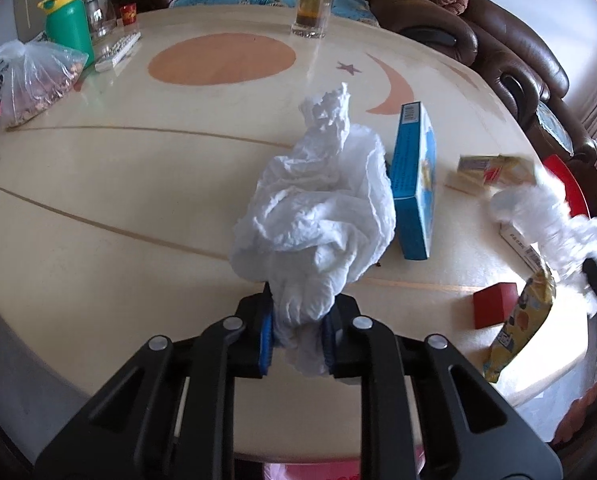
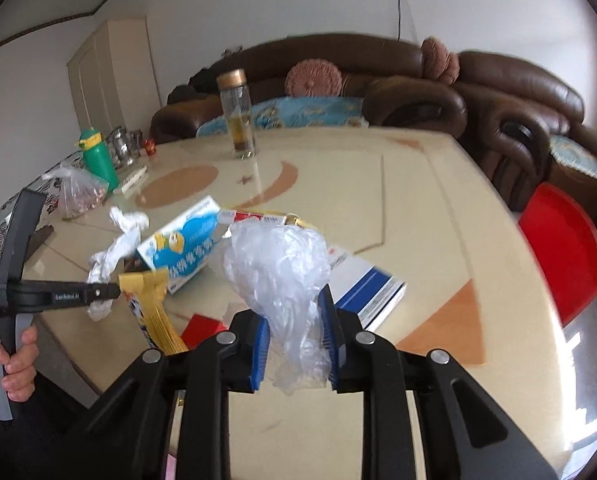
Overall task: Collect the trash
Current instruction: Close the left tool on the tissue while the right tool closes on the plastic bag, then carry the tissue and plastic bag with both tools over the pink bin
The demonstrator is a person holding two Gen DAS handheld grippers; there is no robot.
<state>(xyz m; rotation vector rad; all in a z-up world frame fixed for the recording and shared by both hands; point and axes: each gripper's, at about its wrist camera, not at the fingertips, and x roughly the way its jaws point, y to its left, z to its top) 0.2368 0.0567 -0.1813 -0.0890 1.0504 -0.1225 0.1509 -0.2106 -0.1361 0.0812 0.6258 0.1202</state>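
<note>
My left gripper is shut on a crumpled white paper tissue and holds it up above the cream table. It shows from the side in the right wrist view, the tissue hanging from it. My right gripper is shut on a crumpled clear plastic bag, which looks white and blurred in the left wrist view. On the table lie a blue box, a yellow snack wrapper, a red block and a white-and-blue box.
A glass tea bottle, a green bottle, a remote and a plastic bag of nuts stand at the table's far side. A brown sofa runs behind. A red stool stands at the right edge.
</note>
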